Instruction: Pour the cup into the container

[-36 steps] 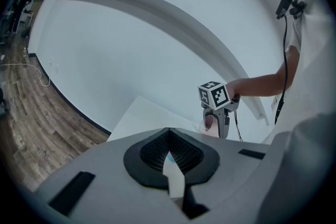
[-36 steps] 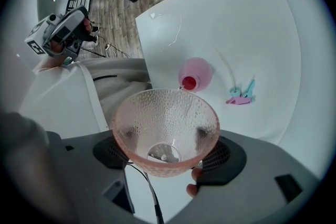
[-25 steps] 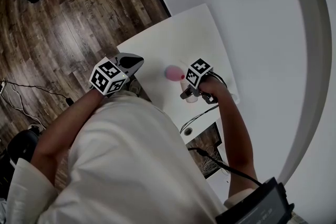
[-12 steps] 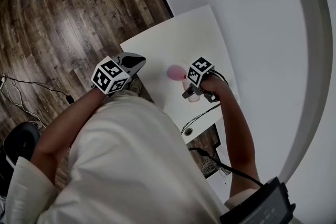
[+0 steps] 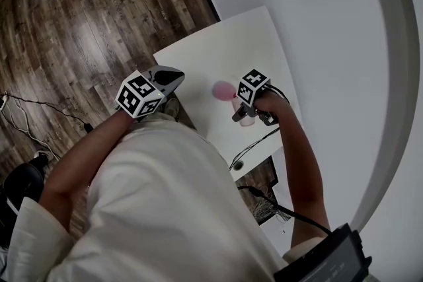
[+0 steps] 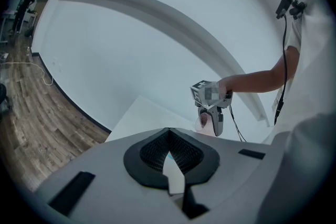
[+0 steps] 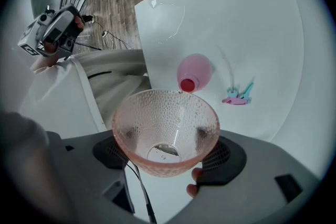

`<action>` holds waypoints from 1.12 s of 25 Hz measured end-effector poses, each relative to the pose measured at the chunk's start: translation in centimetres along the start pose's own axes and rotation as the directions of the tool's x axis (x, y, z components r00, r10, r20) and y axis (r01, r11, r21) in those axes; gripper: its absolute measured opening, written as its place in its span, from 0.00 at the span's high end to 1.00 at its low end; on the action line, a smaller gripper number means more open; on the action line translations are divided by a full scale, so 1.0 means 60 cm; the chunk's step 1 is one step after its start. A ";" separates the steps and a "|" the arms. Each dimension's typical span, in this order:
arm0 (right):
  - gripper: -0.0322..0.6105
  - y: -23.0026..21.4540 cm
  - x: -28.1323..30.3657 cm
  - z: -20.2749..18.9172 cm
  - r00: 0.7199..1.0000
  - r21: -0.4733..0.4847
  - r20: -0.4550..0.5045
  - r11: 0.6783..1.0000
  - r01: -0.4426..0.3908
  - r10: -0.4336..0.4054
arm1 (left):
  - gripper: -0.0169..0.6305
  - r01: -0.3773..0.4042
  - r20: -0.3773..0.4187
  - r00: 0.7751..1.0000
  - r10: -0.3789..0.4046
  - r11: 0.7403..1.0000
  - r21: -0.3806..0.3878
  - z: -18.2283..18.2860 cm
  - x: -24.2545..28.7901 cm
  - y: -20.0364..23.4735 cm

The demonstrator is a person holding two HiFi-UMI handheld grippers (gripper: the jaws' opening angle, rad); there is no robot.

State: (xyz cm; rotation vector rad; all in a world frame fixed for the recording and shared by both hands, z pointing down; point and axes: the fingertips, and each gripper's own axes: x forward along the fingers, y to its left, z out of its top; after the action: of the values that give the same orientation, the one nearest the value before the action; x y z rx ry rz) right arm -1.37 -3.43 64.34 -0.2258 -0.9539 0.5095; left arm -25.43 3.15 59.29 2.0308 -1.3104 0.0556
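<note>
In the head view, we hold the left gripper [image 5: 165, 78] out at the left edge of the white table [image 5: 231, 43], and our right gripper [image 5: 242, 117] angles down beside the round pink container [image 5: 223, 90]. In the left gripper view, the jaws are clenched together and empty. In the right gripper view, the jaws clasp the dimpled translucent pink cup [image 7: 165, 128], with the container on the table just beyond its rim.
</note>
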 end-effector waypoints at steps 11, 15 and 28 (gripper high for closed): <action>0.36 -0.006 -0.013 0.009 0.998 -0.040 -0.059 0.999 0.035 -0.037 | 0.96 -0.002 0.004 1.000 0.002 1.000 -0.004 0.001 -0.001 0.003; 0.36 -0.014 -0.013 0.009 0.994 -0.053 -0.089 0.997 0.052 -0.056 | 0.96 -0.002 0.006 1.000 0.002 1.000 -0.003 0.002 0.000 0.003; 0.36 -0.024 -0.067 0.033 0.995 -0.050 -0.053 0.995 0.087 -0.090 | 0.96 0.025 -0.031 0.999 -0.026 1.000 -0.015 0.049 0.001 0.006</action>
State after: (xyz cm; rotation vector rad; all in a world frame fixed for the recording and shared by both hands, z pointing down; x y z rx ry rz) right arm -4.41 -6.78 63.15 -0.2385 -0.9186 0.3971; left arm -26.66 1.33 57.29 2.0261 -1.2622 0.0657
